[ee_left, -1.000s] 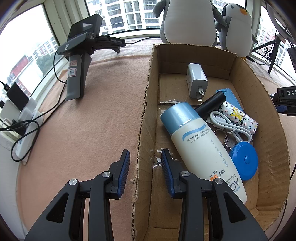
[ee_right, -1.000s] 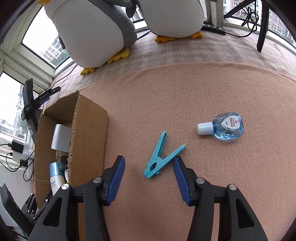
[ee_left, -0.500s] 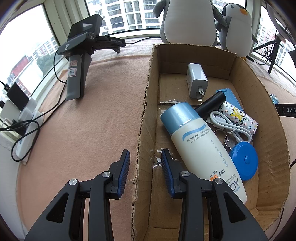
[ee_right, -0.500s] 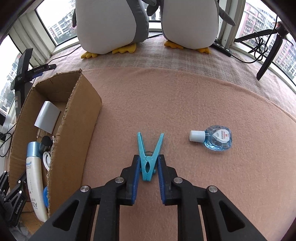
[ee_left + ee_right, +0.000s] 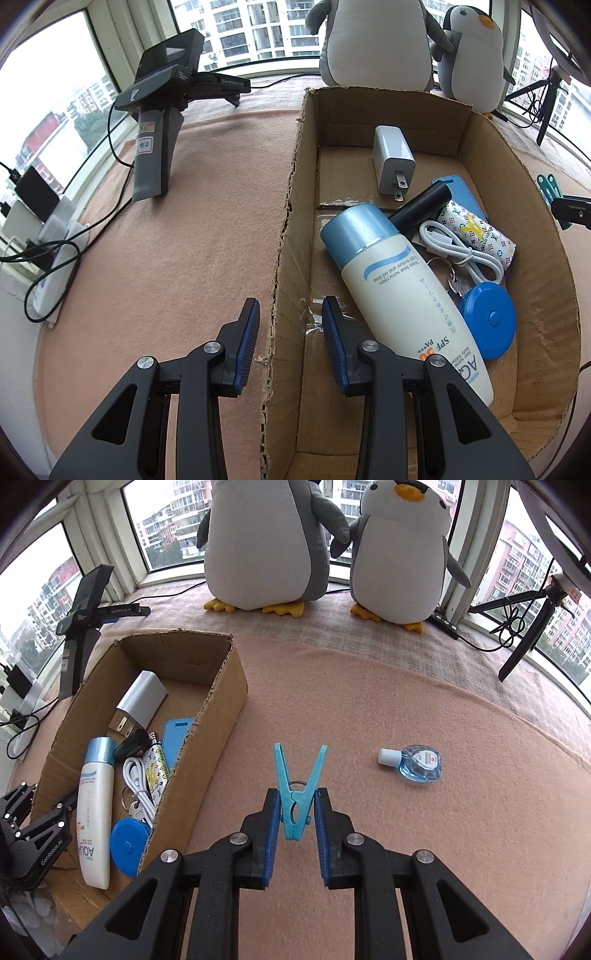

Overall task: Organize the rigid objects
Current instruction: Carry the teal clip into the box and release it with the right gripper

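Note:
My right gripper [image 5: 295,821] is shut on a teal clothespin [image 5: 297,786] and holds it above the pink cloth, right of the cardboard box [image 5: 218,701]; the clothespin also shows at the right edge of the left wrist view [image 5: 550,186]. A small blue liquid bottle [image 5: 415,762] lies on the cloth to the right. My left gripper [image 5: 290,332] is open and straddles the box's left wall [image 5: 286,236]. Inside the box lie a sunscreen bottle [image 5: 399,291], a white charger [image 5: 391,162], a black tube [image 5: 421,208], a white cable [image 5: 458,247], a patterned pouch [image 5: 476,232] and a blue tape measure [image 5: 487,319].
Two plush penguins [image 5: 266,542] stand at the back by the windows. A spare gripper on a grey stand [image 5: 159,122] stands left of the box. Power strips and cables [image 5: 44,236] lie at the far left. A tripod [image 5: 532,627] stands at the right.
My right gripper closed on the clothespin, lifted it off the cloth and pulled back towards the box. My left gripper stayed still.

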`<state>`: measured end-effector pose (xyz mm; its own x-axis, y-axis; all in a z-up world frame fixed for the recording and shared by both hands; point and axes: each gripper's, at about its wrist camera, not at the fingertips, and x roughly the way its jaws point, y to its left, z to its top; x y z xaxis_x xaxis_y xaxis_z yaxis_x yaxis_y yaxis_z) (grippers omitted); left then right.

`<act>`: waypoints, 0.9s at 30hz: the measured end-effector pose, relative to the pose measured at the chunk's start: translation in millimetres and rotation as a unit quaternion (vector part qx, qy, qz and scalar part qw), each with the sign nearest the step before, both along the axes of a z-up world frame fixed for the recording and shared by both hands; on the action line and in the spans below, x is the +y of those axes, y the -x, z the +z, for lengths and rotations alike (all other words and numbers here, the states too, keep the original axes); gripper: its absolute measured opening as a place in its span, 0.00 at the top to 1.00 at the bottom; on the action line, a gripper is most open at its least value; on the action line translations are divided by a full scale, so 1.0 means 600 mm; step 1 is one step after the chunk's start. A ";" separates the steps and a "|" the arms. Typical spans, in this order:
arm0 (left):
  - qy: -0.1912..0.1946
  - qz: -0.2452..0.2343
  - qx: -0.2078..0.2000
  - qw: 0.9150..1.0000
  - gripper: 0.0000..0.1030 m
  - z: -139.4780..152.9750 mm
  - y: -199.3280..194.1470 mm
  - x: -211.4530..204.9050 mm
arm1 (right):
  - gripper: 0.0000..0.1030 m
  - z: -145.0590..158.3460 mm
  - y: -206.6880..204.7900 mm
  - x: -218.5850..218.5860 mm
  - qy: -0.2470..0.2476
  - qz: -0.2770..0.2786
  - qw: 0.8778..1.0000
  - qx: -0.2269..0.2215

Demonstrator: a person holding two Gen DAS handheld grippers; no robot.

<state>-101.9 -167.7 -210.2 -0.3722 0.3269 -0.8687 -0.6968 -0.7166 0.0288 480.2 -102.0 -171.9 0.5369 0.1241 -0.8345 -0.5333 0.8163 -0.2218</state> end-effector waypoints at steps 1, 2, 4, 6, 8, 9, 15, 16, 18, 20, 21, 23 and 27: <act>0.000 -0.001 0.000 1.000 0.67 0.000 0.000 0.000 | 0.84 0.004 0.005 0.001 -0.002 0.004 1.000 -0.001; 0.000 -0.001 0.000 1.000 0.67 0.000 0.000 0.000 | 0.84 0.008 0.009 0.003 -0.003 0.007 1.000 -0.003; 0.000 -0.002 0.000 1.000 0.67 0.000 0.000 0.000 | 0.84 0.014 0.017 0.008 -0.005 0.013 1.000 -0.009; 0.000 -0.002 0.000 1.000 0.67 0.000 0.000 0.000 | 0.84 0.022 0.024 0.012 -0.007 0.019 1.000 -0.013; 0.000 -0.003 0.000 1.000 0.67 0.000 0.001 0.000 | 0.84 0.028 0.030 0.017 -0.009 0.025 1.000 -0.017; 0.000 -0.003 0.000 1.000 0.67 0.000 0.000 0.000 | 0.84 0.033 0.034 0.019 -0.010 0.027 0.999 -0.020; 0.000 -0.005 0.000 1.000 0.67 0.000 0.001 0.000 | 0.84 0.050 0.050 0.036 -0.020 0.053 0.998 -0.029; 0.000 -0.005 0.000 1.000 0.67 0.000 0.001 0.000 | 0.84 0.052 0.053 0.040 -0.024 0.057 0.998 -0.029; 0.000 -0.006 0.000 1.000 0.67 0.000 0.001 0.000 | 0.84 0.055 0.057 0.050 -0.027 0.065 0.997 -0.028; 0.000 -0.006 0.000 1.000 0.67 0.000 0.001 0.000 | 0.84 0.054 0.061 0.061 -0.027 0.073 0.997 -0.027; 0.000 -0.006 0.000 1.000 0.67 0.000 0.001 0.000 | 0.84 0.053 0.063 0.066 -0.029 0.078 0.996 -0.026; 0.000 -0.007 0.000 1.000 0.67 0.000 0.001 -0.001 | 0.84 0.050 0.067 0.079 -0.030 0.087 0.995 -0.024; -0.001 -0.008 -0.001 1.000 0.67 -0.001 0.001 -0.001 | 0.84 0.043 0.071 0.104 -0.031 0.102 0.994 -0.022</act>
<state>-102.7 -168.4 -210.7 -0.3657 0.3341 -0.8687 -0.7082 -0.7055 0.0268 437.4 -39.6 -145.8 0.5309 0.2839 -0.7985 -0.6800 0.7050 -0.2014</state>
